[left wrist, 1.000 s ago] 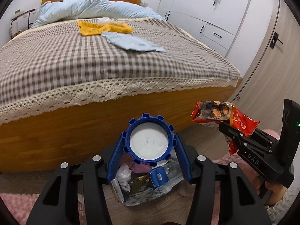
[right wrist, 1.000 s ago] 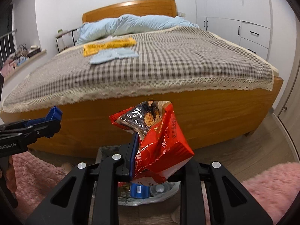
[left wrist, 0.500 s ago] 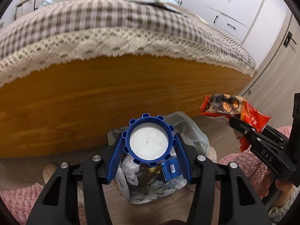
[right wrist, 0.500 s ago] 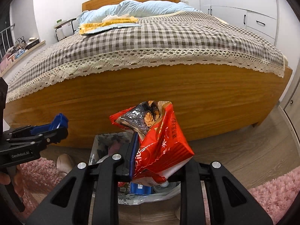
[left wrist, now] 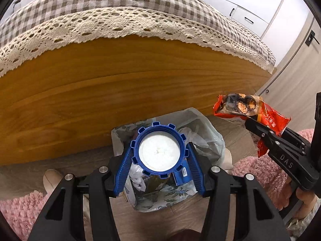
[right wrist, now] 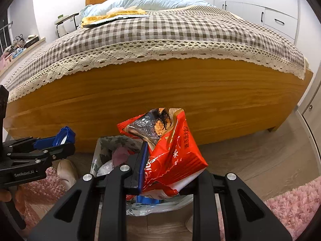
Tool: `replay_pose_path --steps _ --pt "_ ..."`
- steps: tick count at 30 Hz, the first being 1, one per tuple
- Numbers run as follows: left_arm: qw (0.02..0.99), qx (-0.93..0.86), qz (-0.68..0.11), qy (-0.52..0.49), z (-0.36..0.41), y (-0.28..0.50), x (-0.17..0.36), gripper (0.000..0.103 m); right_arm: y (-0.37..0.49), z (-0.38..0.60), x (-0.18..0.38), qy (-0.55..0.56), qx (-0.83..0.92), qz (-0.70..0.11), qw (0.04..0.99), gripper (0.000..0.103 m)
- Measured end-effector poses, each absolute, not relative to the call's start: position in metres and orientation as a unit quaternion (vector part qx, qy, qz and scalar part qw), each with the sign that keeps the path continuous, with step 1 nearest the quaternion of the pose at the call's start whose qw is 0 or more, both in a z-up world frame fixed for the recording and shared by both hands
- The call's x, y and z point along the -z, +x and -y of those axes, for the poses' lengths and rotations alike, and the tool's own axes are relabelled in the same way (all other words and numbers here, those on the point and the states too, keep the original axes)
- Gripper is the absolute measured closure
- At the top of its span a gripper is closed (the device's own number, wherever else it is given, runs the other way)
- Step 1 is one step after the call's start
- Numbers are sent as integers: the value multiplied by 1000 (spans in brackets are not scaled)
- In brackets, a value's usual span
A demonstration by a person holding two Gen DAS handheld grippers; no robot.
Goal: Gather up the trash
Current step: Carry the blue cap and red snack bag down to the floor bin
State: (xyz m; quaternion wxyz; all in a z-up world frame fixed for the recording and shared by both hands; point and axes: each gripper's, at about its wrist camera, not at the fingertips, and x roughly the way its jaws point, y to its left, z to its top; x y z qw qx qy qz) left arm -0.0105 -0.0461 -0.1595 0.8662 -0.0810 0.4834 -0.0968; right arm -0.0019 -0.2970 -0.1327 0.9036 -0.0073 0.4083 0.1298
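Note:
My left gripper (left wrist: 159,154) is shut on a round blue cap with a white inside (left wrist: 159,152), held right above the lined trash bin (left wrist: 208,140) on the floor. The bin holds wrappers, a white bag and a blue carton. My right gripper (right wrist: 170,172) is shut on a crumpled red snack bag (right wrist: 170,150), which hangs over the same bin (right wrist: 104,146). In the left wrist view that red snack bag (left wrist: 266,118) and right gripper (left wrist: 258,128) sit to the right of the bin. The left gripper (right wrist: 58,142) with the blue cap (right wrist: 64,135) shows at the left of the right wrist view.
The wooden bed frame (right wrist: 180,88) with a checked, lace-edged cover (right wrist: 170,32) rises just behind the bin. Yellow and pale blue flat items (right wrist: 112,17) lie on the bed. Pink shaggy rug (right wrist: 291,204) flanks the bin; a slippered foot (right wrist: 66,170) stands left of it. White cupboards (right wrist: 278,18) at right.
Both grippers have sunk toward the floor with their loads; the bed top has slid up out of the left view and the bin now lies fully under both grippers.

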Motion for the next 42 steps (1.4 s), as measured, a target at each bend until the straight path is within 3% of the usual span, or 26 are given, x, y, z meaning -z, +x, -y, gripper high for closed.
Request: replay_pose_path --steps 42 --pt "856 72 -505 -87 52 15 184 52 21 292 161 6 -98 -467 879 80"
